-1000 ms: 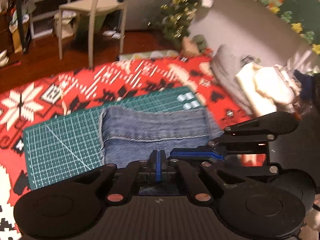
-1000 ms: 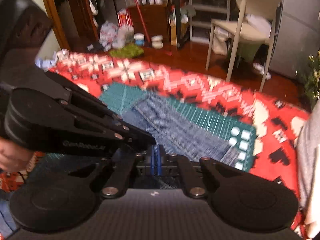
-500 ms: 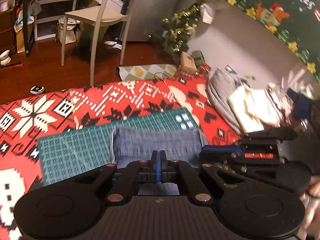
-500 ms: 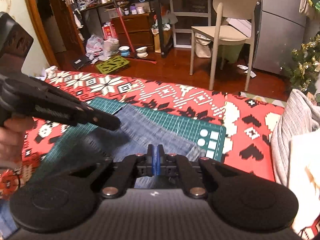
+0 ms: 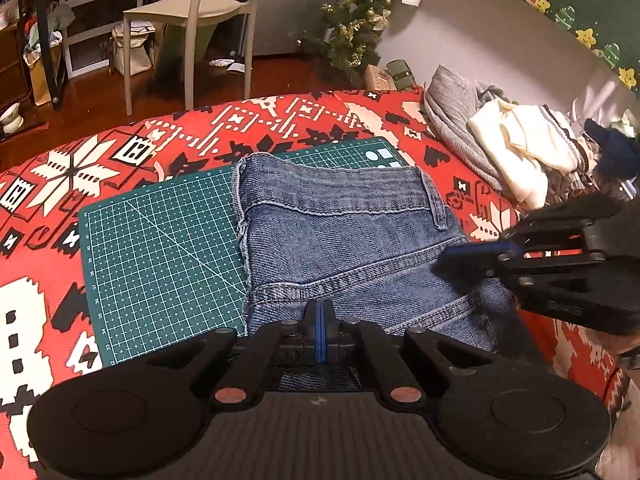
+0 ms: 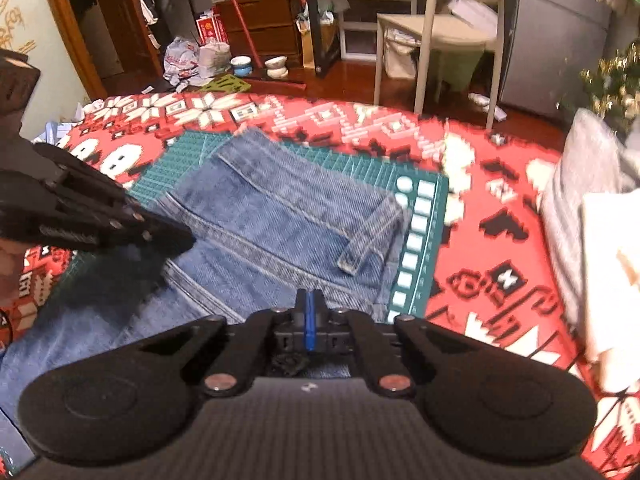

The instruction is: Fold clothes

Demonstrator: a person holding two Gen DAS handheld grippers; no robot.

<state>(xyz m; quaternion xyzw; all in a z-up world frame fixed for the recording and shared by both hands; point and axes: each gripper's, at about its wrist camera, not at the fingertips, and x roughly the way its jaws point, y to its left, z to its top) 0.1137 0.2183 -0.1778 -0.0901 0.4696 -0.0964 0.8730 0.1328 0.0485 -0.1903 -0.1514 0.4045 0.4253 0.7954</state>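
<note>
- Left gripper [image 5: 319,312]: jaws pressed flat together, blue pads meeting edge to edge, nothing visibly pinched between them; hovering over the near edge of the denim.
- Right gripper [image 6: 308,312]: likewise closed, with no cloth seen between the pads; tip over the near right corner of the garment.
- Folded blue jeans [image 5: 352,248]: directly ahead of both grippers, waistband at the far edge, belt loop [image 6: 370,232] ahead of the right tip; stacked in layers, so probably a fold already laid down.
- Green cutting mat [image 5: 160,248]: under the jeans, stretching ahead and to the left of the left gripper; likely there as a flat, gridded base for squaring the folds.
- Red patterned blanket [image 5: 100,168]: beneath the mat, all around both grippers.
- Heap of other clothes [image 5: 500,148]: ahead and right of the left gripper, well apart from the mat; presumably waiting to be folded.
- Closed jaws over the cloth: suited to pressing or smoothing rather than grasping, by the look of it.
- White chair [image 6: 452,28]: far ahead on the wooden floor, clear of the work.
</note>
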